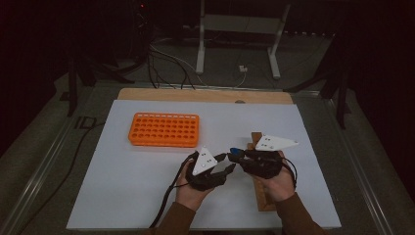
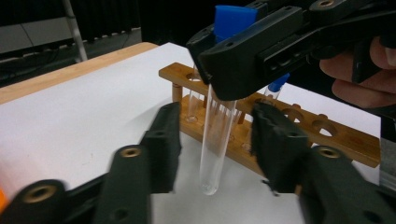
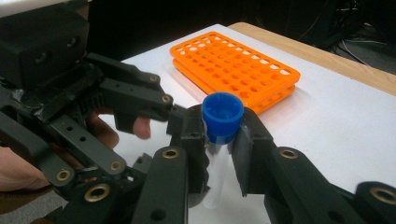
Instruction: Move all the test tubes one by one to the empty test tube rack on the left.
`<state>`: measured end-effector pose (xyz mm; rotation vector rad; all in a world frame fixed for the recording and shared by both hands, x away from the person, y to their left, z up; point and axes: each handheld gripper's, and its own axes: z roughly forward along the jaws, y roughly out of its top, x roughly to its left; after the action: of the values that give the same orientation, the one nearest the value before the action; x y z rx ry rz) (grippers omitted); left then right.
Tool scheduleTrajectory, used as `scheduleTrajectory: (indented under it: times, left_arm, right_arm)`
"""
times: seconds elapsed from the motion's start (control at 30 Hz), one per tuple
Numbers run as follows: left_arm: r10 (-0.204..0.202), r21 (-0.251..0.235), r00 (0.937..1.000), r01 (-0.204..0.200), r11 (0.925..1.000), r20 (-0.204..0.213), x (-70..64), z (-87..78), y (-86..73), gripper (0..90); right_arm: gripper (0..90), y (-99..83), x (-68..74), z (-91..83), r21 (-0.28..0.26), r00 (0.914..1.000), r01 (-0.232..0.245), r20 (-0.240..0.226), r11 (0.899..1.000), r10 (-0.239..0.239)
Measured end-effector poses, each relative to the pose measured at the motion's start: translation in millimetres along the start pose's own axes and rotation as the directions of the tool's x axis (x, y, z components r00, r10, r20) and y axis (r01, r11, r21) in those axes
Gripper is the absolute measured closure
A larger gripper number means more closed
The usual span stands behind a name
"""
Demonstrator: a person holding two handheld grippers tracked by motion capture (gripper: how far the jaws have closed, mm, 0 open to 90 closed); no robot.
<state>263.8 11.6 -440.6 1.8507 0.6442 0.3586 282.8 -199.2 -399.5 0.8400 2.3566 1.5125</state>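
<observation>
Black jaws of the left hand-held gripper are seen lowest in the left gripper view, spread apart w/ nothing clamped; the lower part of a clear test tube hangs in the gap betw. them, touching neither as far as can be judged. That tube, capped in blue, is gripped just under the cap by the right hand-held gripper, whose jaws are closed on it from both sides; it is held upright w/ a slight tilt, its round bottom clear of the white desk. Behind it a wooden rack is set on the desk, and one more blue-capped tube is seen standing in the rack approx. at 1 o'clock from the held tube. In the high view both grippers are met tip to tip near desk centre, left hand-held gripper at 9 o'clock of the right one, the wooden rack running under the right hand. An orange tube tray w/ many holes lies well apart, at approx. 10 o'clock from the grippers.
</observation>
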Motion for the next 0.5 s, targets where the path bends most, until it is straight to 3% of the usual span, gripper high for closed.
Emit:
scheduleTrajectory:
  times: [0.23,0.43,0.47,0.5]
  left_arm:
    - [-0.014,-0.006,0.9999,0.014,0.9999,0.004,-0.1,2.0,0.6,72.4]
    - [0.0,0.0,0.9999,0.0,1.0,0.014,-0.8,1.9,0.5,76.4]
    - [0.001,0.0,0.9999,-0.001,1.0,0.015,-0.7,2.0,0.5,76.7]
    - [-0.001,-0.001,0.9999,0.001,1.0,0.013,-0.5,2.1,0.4,76.7]
  right_arm:
    - [76.1,0.4,1.9,2.0,-0.003,1.0,0.003,-0.008,1.0,-0.003]
    - [75.8,0.0,1.8,2.8,0.0,0.9999,-0.002,-0.012,1.0,0.002]
    - [68.7,-0.5,1.5,2.6,-0.005,0.9997,0.002,-0.025,1.0,-0.003]
    - [68.7,-0.5,1.5,2.6,-0.005,0.9997,0.002,-0.025,1.0,-0.003]
